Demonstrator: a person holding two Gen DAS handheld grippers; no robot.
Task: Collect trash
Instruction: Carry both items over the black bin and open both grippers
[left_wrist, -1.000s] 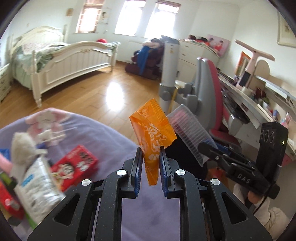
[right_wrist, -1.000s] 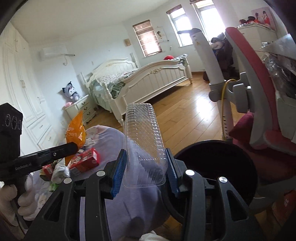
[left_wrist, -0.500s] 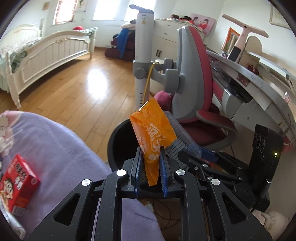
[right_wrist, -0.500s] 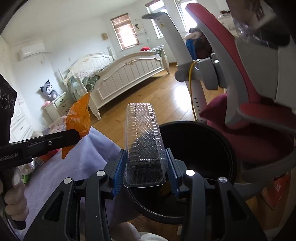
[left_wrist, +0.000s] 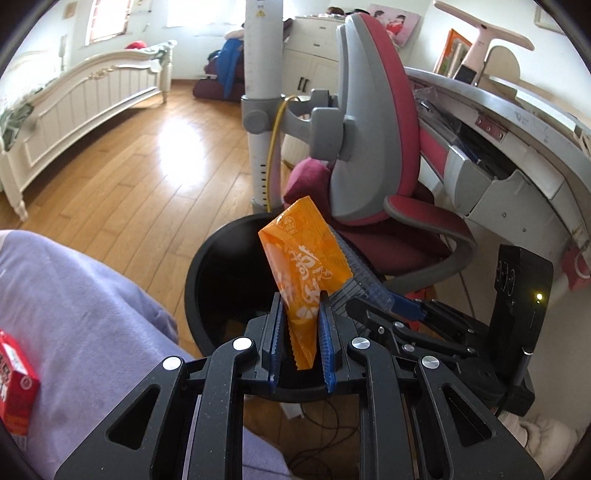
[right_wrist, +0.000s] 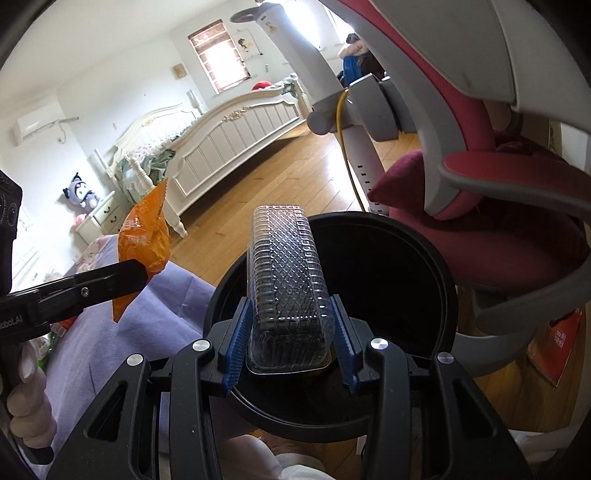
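Note:
My left gripper (left_wrist: 301, 334) is shut on an orange snack wrapper (left_wrist: 304, 260) and holds it upright over the near rim of a round black trash bin (left_wrist: 207, 273). My right gripper (right_wrist: 290, 339) is shut on a clear ridged plastic tray (right_wrist: 286, 277) and holds it above the bin's opening (right_wrist: 388, 280). The wrapper also shows in the right wrist view (right_wrist: 146, 236), held left of the bin. The right gripper and tray show in the left wrist view (left_wrist: 369, 291), just right of the wrapper.
A purple blanket (left_wrist: 85, 310) lies left of the bin, with a red box (left_wrist: 14, 387) on it. A red and grey chair (left_wrist: 373, 155) and a desk (left_wrist: 517, 122) stand behind the bin. A white bed (right_wrist: 236, 136) stands across the wooden floor.
Both grippers have swung from over the blanket to the black bin. The wrapper and the clear tray now hang over the bin's opening, still gripped.

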